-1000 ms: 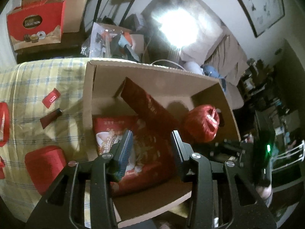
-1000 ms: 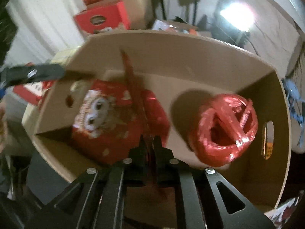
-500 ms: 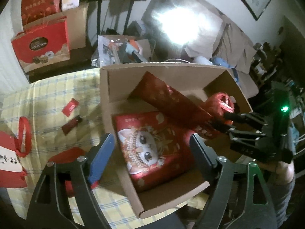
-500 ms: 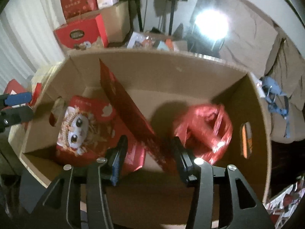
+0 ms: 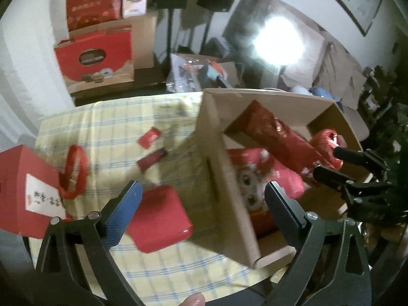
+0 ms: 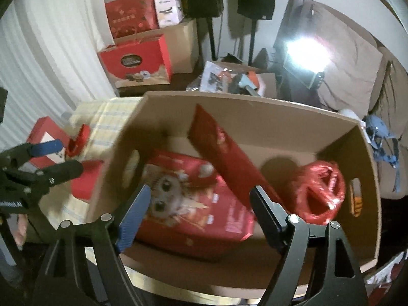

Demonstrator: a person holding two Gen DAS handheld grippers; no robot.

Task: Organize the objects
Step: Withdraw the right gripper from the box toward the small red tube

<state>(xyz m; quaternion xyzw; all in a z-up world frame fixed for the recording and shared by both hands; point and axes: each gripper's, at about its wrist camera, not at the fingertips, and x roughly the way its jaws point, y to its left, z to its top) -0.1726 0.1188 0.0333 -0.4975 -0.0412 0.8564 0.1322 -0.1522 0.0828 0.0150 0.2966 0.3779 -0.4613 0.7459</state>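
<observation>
An open cardboard box (image 5: 224, 178) (image 6: 280, 107) stands on the yellow checked tablecloth (image 5: 122, 127). Inside lie a red cartoon-printed bag (image 6: 193, 199), a long flat red pack (image 6: 229, 153) leaning on the back wall, and a red wrapped bundle (image 6: 318, 193). My left gripper (image 5: 201, 204) is open and empty above the box's left wall, over a red square case (image 5: 158, 219) on the cloth. My right gripper (image 6: 199, 211) is open and empty over the box front; it also shows in the left wrist view (image 5: 329, 163).
On the cloth lie a red gift bag with handle (image 5: 25, 191), a small red packet (image 5: 150, 137) and a dark red packet (image 5: 151, 162). Red gift boxes (image 5: 94, 58), speakers on stands (image 6: 256, 2) and a bright lamp stand behind the table.
My right gripper let go of the long red pack, opened and drew back. My left gripper opened wide and swung left, from over the box to over the red case on the cloth.
</observation>
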